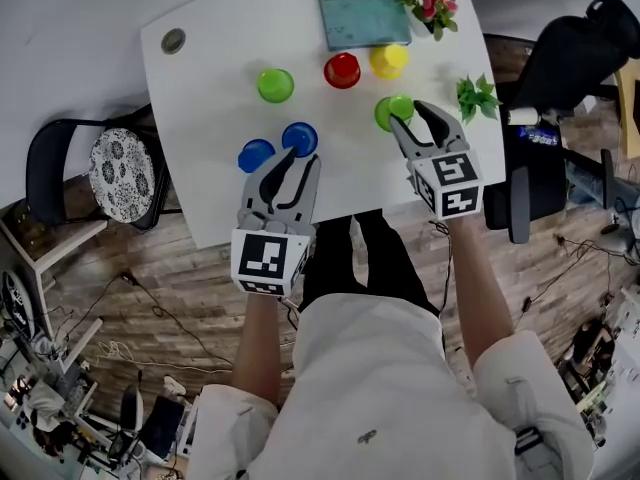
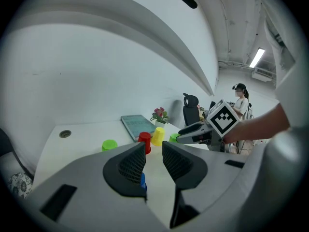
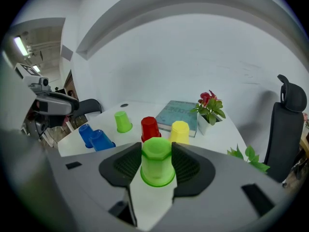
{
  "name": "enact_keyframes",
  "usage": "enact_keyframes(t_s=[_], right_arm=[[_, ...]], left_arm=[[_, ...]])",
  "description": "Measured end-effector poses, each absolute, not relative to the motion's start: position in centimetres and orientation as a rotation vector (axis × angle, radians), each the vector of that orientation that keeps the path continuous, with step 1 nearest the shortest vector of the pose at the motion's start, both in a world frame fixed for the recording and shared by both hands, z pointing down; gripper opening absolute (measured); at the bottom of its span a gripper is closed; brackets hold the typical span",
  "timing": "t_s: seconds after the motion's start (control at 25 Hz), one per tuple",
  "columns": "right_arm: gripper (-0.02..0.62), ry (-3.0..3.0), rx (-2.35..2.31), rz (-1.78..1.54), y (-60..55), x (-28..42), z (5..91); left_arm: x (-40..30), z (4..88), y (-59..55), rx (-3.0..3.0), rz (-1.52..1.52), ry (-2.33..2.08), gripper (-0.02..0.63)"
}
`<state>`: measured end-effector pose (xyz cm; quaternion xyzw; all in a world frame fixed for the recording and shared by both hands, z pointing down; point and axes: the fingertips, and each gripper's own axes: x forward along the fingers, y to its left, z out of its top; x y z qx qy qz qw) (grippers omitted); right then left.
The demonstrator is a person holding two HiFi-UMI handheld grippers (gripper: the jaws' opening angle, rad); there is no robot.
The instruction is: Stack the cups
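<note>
On the white table (image 1: 220,193) stand upside-down cups: a green cup (image 1: 275,85), a red cup (image 1: 342,70), a yellow cup (image 1: 388,60) and two blue cups (image 1: 299,138) (image 1: 256,154). My right gripper (image 1: 408,118) (image 3: 157,151) is shut on a second green cup (image 1: 392,110) (image 3: 157,167), upside down, both pads against its sides. My left gripper (image 1: 292,163) (image 2: 153,151) hovers just behind the blue cups, jaws partly open with nothing between them. A sliver of blue cup (image 2: 142,180) shows under its left finger.
A teal book (image 1: 360,6) and a potted flower (image 1: 432,3) sit at the table's far edge, a small green plant (image 1: 476,95) at its right edge. A black office chair (image 1: 560,68) stands right, a cushioned chair (image 1: 122,173) left. A round grommet (image 1: 173,40) marks the far left corner.
</note>
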<state>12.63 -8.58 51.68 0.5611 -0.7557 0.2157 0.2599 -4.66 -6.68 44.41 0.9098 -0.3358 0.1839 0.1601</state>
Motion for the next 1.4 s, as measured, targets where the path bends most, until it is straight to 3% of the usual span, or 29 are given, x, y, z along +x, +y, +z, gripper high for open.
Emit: enact_keyframes(t_s=[0.44, 1.4], right_arm=[[0.199, -2.080, 1.440, 0.579, -7.6, 8.7, 53.2], [0.219, -2.136, 1.400, 0.605, -5.9, 8.3, 53.9]], left_arm=[[-6.6, 45.6, -6.4, 2.567, 0.533, -0.982, 0.114], [-6.2, 47.6, -5.9, 2.547, 0.584, -0.958, 0.114]])
